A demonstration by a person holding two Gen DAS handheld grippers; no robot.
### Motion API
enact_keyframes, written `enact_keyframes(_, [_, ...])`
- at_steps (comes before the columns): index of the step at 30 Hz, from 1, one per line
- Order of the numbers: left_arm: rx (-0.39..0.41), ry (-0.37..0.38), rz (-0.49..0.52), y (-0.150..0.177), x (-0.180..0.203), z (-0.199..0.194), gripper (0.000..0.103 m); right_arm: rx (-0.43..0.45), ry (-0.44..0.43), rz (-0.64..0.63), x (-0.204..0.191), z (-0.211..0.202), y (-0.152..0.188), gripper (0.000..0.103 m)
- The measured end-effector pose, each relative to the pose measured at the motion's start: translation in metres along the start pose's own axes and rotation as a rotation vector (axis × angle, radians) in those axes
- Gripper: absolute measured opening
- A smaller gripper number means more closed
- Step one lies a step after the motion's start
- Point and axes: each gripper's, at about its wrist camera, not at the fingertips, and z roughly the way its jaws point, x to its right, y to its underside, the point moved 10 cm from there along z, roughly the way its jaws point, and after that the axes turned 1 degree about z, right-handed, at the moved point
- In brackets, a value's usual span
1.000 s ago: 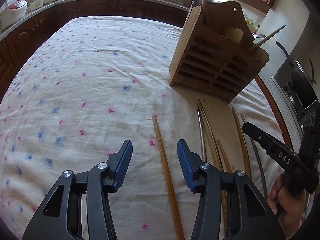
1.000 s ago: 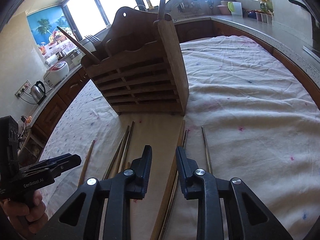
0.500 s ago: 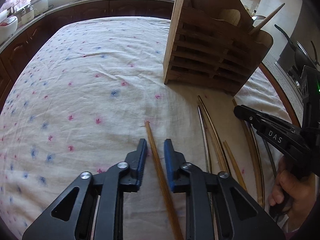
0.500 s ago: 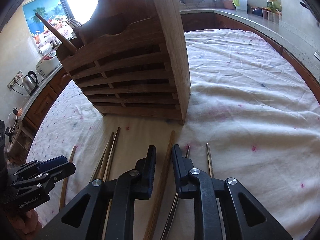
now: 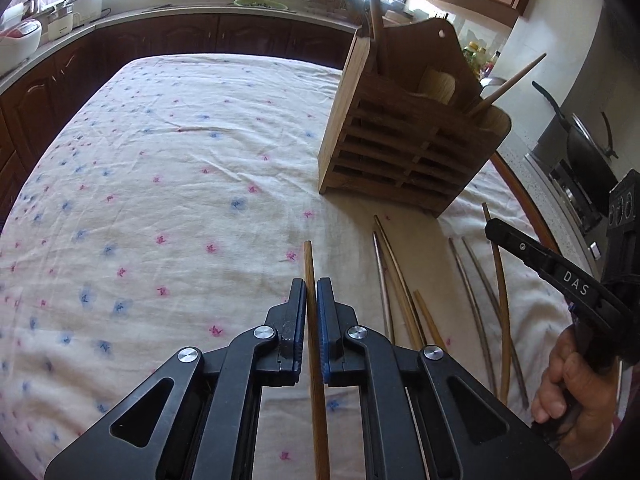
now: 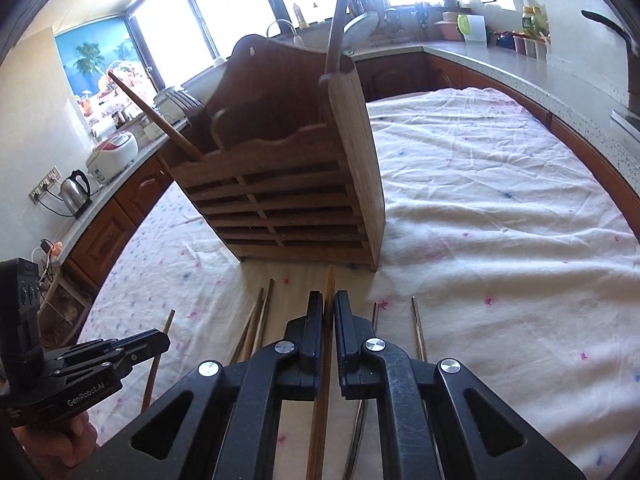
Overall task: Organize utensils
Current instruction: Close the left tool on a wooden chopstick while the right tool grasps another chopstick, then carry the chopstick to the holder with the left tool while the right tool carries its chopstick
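Observation:
A slatted wooden utensil holder (image 5: 404, 152) (image 6: 288, 184) stands on the flowered cloth, with a stick (image 5: 516, 80) and a tall handle (image 6: 338, 16) poking out of it. My left gripper (image 5: 311, 292) is shut on a brown wooden chopstick (image 5: 308, 260), whose tip points past the fingertips toward the holder. My right gripper (image 6: 328, 304) is shut on another wooden chopstick (image 6: 330, 280), just in front of the holder's base. Each gripper also shows in the other's view: the right gripper (image 5: 491, 226) and the left gripper (image 6: 163, 338).
Several loose chopsticks, wooden (image 5: 400, 280) and metal (image 5: 476, 284), lie on the cloth between the two grippers; a metal one (image 6: 418, 328) lies right of my right gripper. Dark cabinets and a counter (image 5: 200, 20) with appliances ring the table. A hand (image 5: 572, 384) holds the right gripper.
Both pairs of jaws have closed from wide apart onto a chopstick each. Both hands dipped toward the cloth, then came back up.

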Motion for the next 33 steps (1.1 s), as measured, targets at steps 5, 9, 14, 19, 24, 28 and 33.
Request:
enact_keyframes(5, [0.072,0.050,-0.022,-0.014,0.003,-0.039,0.005,0.066,-0.034,0.004,-0.010,-0.036,-0.013,0.005])
enact_keyframes(9, [0.137,0.088,-0.028,-0.029,0.008,-0.073,0.005,0.119,-0.057,0.004,-0.019,-0.065,-0.022,0.005])
enact_keyframes(14, [0.205,0.101,0.002,-0.042,0.016,-0.108,0.005,0.188,-0.081,-0.008,-0.029,-0.100,-0.037,0.005])
enact_keyframes(19, [0.242,0.121,0.021,-0.049,0.022,-0.130,0.005,0.258,-0.091,-0.022,-0.035,-0.130,-0.052,0.005])
enact_keyframes(24, [0.266,0.126,0.028,-0.051,0.026,-0.141,0.005,0.305,-0.093,-0.028,-0.038,-0.147,-0.060,0.005])
enact_keyframes(28, [0.277,0.129,0.028,-0.053,0.028,-0.144,0.005,0.322,-0.094,-0.031,-0.039,-0.153,-0.064,0.005])
enact_keyframes(33, [0.287,0.127,0.026,-0.054,0.028,-0.146,0.005,0.326,-0.098,-0.030,-0.039,-0.155,-0.064,0.005])
